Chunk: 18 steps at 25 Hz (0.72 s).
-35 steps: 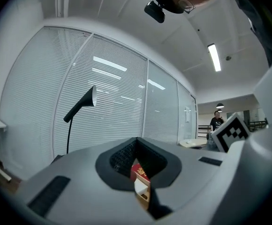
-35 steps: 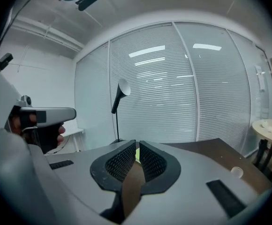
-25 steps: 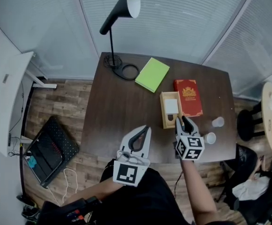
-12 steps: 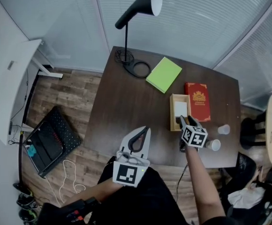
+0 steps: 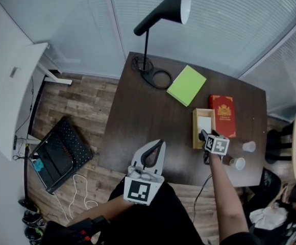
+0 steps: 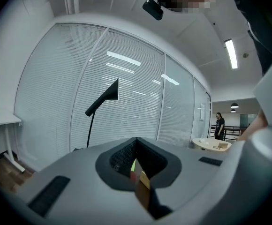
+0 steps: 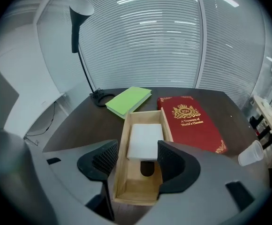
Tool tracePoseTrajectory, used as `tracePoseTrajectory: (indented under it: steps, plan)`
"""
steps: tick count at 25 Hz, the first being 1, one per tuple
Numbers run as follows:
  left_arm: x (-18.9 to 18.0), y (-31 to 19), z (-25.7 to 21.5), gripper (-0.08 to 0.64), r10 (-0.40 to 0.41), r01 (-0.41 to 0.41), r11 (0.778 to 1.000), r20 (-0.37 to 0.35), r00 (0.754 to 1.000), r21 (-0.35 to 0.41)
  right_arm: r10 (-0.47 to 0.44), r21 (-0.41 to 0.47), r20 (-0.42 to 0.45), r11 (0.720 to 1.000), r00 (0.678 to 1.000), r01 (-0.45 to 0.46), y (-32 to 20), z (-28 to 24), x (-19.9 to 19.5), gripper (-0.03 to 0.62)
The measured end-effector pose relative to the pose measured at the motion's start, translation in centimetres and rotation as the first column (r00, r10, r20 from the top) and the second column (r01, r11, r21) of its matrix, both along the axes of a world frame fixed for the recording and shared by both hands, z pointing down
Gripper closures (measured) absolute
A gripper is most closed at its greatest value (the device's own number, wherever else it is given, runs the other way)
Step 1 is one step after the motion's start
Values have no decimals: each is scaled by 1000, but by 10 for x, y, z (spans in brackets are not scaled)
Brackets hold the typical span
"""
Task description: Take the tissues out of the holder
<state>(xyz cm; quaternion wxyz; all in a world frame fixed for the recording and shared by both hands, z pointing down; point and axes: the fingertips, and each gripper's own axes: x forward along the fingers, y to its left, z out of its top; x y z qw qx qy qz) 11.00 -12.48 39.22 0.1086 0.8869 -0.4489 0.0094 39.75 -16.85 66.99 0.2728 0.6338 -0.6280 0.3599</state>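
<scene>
As right fingers (image 7: 105, 157) just opened, tissues (image 7: 145, 142) between

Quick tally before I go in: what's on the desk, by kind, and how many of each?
Books: 2 (green book, red book)
Plastic cups: 2
Desk lamp: 1
Wooden tissue holder: 1
Stack of tissues: 1
Total: 7

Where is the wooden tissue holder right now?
In the head view, the wooden tissue holder sits on the right half of the table, right beside the red book on that book's left, with the green book farther back.
</scene>
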Motion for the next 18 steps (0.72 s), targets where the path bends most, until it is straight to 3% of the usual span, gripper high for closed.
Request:
tracePoseTrajectory:
  steps: [6,11,18]
  plan:
    - [3,-15,4,560,29,-29,999,13,999,-15,22,-65,6,998,1000,-22,-13,20,7,344]
    - [4,-29,5,560,42,-42,999,3,999,-24,1,-139,-43,990,999,-7,-20,32,12,342]
    - [0,-45,13,560,47,-47,998,6,999,-43,-2,-200,-24,980,1000,-3,-31,49,17,305]
